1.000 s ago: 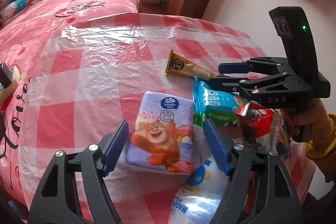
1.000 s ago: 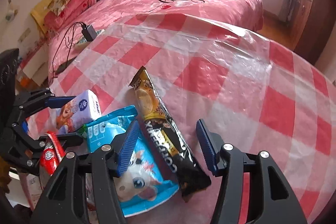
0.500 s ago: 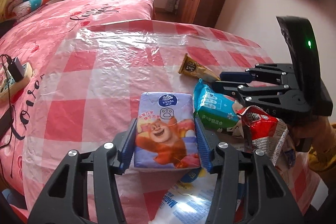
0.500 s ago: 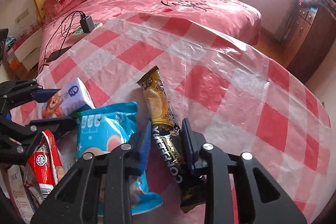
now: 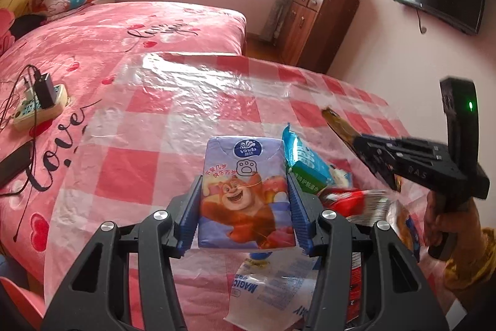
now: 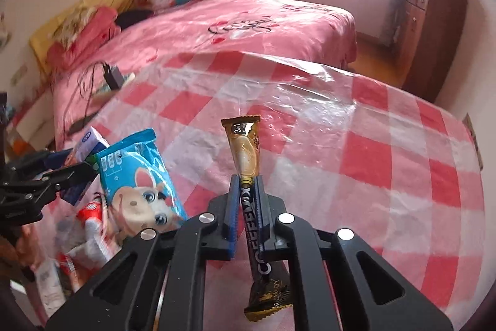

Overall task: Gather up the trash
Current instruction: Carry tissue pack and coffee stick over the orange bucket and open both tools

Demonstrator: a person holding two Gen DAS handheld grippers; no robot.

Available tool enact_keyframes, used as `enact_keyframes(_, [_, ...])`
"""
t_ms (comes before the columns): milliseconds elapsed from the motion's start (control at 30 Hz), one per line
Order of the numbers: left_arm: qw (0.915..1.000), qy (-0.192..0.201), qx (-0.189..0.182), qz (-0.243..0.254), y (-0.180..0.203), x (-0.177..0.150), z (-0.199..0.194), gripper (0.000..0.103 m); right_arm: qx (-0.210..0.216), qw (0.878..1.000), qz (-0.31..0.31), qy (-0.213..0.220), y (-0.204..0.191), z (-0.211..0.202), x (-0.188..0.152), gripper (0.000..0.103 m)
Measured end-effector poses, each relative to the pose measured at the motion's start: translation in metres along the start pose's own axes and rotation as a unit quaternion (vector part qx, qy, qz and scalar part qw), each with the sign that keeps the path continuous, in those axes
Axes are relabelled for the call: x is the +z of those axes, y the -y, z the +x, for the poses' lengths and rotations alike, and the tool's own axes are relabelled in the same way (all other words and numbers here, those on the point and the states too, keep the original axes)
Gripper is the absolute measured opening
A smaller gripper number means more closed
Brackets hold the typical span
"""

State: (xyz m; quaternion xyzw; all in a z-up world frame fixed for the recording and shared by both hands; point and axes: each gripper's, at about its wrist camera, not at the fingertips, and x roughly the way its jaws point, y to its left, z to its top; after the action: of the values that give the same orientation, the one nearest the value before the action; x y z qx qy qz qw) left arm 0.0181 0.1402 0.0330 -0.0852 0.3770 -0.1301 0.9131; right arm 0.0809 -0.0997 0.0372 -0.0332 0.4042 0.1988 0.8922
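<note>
Left gripper [image 5: 245,207], bottom centre of the left wrist view, has its blue ribbed pads pressed against both long sides of the purple tissue pack [image 5: 245,191], the one with the cartoon bear and the Vinda logo. The jaws are at a medium spread, exactly the pack's width, and the pack sits flat between them, its far end poking past the fingertips toward mid-frame.

Over to the right wrist view: the right gripper [image 6: 246,207], lower centre, is pinched almost fully together on the coffee stick sachet [image 6: 245,145]. Only the sachet's thin body separates the pads. Its gold top end sticks up toward frame centre, and the dark bottom end hangs out behind the pads toward the lower edge.

To the left in that view, the blue wipes pack [image 6: 139,176] with a cartoon rabbit lies tilted, with a red-and-white wrapper [image 6: 93,219] beside it at lower left, somewhat blurred. In the left wrist view a clear wrapper with blue print [image 5: 272,290] lies under the tissue pack at bottom centre.

All of it sits over the red-and-white checked cloth [image 6: 372,160] under a shiny plastic film. In the upper half of both views is the pink bed [image 5: 139,30], and at centre left of the left wrist view a power strip [image 5: 40,104] with a black charger plugged in.
</note>
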Motion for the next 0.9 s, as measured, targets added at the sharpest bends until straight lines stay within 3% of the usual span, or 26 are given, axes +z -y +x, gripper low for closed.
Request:
enact_keyframes(200, [0.9998,0.016,-0.002,-0.014,-0.003,-0.002,-0.019,0.053,0.030,0.997,0.060,0.027,0.007,-0.028,-0.010,0.009])
enact_keyframes(467, [0.9987,0.021,-0.024,-0.040,-0.009,-0.011,-0.045,0.053,0.115,0.980,0.157,0.051,0.007,-0.066,-0.035,0.009])
enact_keyframes(900, [0.9968,0.014,-0.021,-0.076,-0.025,-0.052,-0.074,0.053,0.179,0.965,0.188,0.045,-0.029,-0.095,-0.072,0.009])
